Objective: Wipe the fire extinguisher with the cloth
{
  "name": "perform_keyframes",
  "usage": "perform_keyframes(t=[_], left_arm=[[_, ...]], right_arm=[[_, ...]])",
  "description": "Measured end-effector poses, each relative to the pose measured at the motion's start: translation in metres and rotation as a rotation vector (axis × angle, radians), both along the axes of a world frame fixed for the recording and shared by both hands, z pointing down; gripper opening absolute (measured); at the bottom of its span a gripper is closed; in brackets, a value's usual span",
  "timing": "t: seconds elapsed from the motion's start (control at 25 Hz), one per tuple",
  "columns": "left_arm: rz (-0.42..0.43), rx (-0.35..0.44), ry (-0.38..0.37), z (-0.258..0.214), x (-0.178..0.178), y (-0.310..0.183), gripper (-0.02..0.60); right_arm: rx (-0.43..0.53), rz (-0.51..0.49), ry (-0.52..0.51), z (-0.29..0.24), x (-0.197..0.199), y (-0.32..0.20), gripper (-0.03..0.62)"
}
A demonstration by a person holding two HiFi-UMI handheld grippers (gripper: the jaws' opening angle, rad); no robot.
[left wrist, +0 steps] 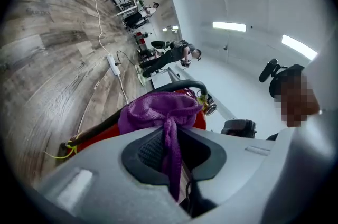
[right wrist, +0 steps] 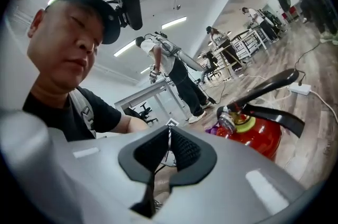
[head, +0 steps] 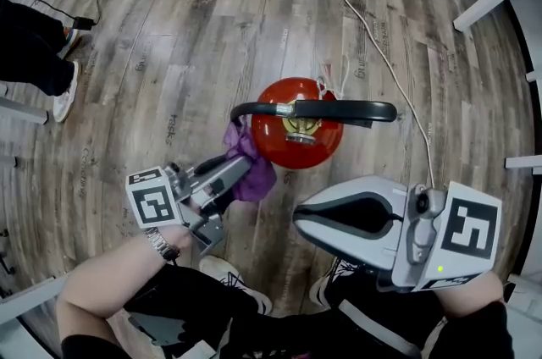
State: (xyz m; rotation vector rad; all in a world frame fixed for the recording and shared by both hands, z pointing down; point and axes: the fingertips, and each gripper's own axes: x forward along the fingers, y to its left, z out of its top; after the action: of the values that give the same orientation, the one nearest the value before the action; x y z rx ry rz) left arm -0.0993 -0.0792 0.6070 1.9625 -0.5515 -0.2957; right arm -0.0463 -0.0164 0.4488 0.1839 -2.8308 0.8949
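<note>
Cloth [left wrist: 158, 109], fuzzy purple, pinched by left gripper [left wrist: 172, 138] fingers [left wrist: 150, 152]; right gripper [right wrist: 169, 131] fingers [right wrist: 185, 150] pressed together.

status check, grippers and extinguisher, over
Left gripper jaws shut on purple cloth, cloth against the red fire extinguisher. Right gripper jaws shut, empty, held clear. White cable runs beside it, not blocking.

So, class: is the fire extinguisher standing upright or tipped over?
Upright: seen from above, the fire extinguisher shows its red dome, valve and handle uppermost.

Red metal fire extinguisher [left wrist: 100, 136]: partly behind purple fleecy cloth [left wrist: 158, 109].
Bystander's dark trousers [head: 25, 48]: cut by left edge.
</note>
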Motion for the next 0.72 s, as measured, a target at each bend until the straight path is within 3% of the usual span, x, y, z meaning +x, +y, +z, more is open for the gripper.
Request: perform_keyframes(t=[0.12, 0.28, 0.56, 0.72], left_arm=[[0.002, -0.048, -0.072, 0.037, -0.004, -0.004, 0.048], [0.012, -0.195, -0.132, 0.112, -0.001, -0.003, 0.048], [0.195, -0.345, -0.404, 0.246, 0.017, 0.023, 0.048], [0.237, -0.365, -0.393, 0.267, 0.023, 0.030, 0.049]], right_arm=[[0.002, -0.008, -0.011, -0.002, 0.001, 0.001, 0.008], [-0.004, 0.013, 0.002, 0.003, 0.006, -0.005, 0.006], [0.012, 0.011, 0.052, 0.016, 0.010, -0.009, 0.005], [-0.050, 0.008, 0.117, 0.053, 0.025, -0.017, 0.005]])
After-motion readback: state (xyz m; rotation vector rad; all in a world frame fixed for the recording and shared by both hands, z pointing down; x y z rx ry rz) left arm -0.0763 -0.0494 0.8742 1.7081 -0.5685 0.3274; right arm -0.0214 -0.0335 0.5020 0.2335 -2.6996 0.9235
